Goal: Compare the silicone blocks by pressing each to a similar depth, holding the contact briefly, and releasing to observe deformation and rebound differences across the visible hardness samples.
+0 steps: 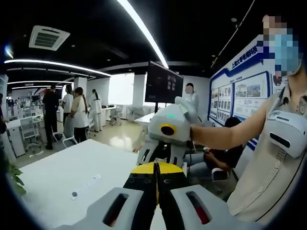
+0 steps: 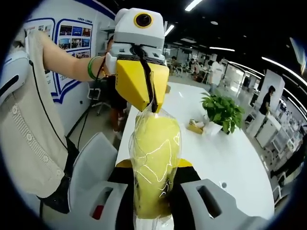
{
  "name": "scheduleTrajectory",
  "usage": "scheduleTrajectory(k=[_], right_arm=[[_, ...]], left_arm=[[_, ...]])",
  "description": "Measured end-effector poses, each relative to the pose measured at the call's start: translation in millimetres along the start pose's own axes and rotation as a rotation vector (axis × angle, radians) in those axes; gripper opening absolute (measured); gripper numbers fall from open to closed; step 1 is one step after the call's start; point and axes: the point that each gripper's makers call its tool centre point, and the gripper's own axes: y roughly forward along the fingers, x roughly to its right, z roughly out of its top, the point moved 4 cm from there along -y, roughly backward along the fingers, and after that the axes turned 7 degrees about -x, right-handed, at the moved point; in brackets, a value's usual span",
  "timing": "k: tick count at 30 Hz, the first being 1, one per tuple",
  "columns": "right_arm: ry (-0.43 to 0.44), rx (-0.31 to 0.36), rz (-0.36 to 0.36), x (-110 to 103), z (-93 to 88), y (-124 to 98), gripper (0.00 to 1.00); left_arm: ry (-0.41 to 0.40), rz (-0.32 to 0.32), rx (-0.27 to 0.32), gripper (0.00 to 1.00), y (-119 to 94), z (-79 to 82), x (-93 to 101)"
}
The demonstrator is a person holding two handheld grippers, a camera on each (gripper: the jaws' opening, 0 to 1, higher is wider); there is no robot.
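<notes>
A yellow silicone block (image 2: 156, 158) wrapped in clear plastic film stands upright between the jaws of my right gripper (image 2: 156, 168), which is shut on its lower half. My left gripper (image 2: 149, 106), with yellow jaws, comes in from above and is shut on the bunched top of the plastic wrap (image 2: 152, 115). In the left gripper view my left gripper (image 1: 156, 166) has its jaws pressed together. The right gripper (image 1: 162, 157) faces it just beyond, held by the person's hand, and the block is hidden behind the jaw tips.
A long white table (image 2: 235, 148) runs below and ahead, bearing a potted plant (image 2: 223, 112) and a small tan box (image 2: 194, 127). The person's torso (image 1: 268, 163) is close on one side. Several people (image 1: 76, 112) stand by desks farther off, and a dark monitor (image 1: 163, 84) hangs behind.
</notes>
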Motion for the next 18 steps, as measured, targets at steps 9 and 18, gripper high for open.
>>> scheduleTrajectory(k=[9, 18], right_arm=[[-0.014, 0.0, 0.003, 4.4, 0.1, -0.5, 0.19], [-0.037, -0.007, 0.003, 7.1, -1.7, 1.9, 0.22]], left_arm=[[-0.003, -0.002, 0.007, 0.0, -0.7, 0.7, -1.8], [-0.01, -0.003, 0.004, 0.0, 0.4, -2.3, -1.8]])
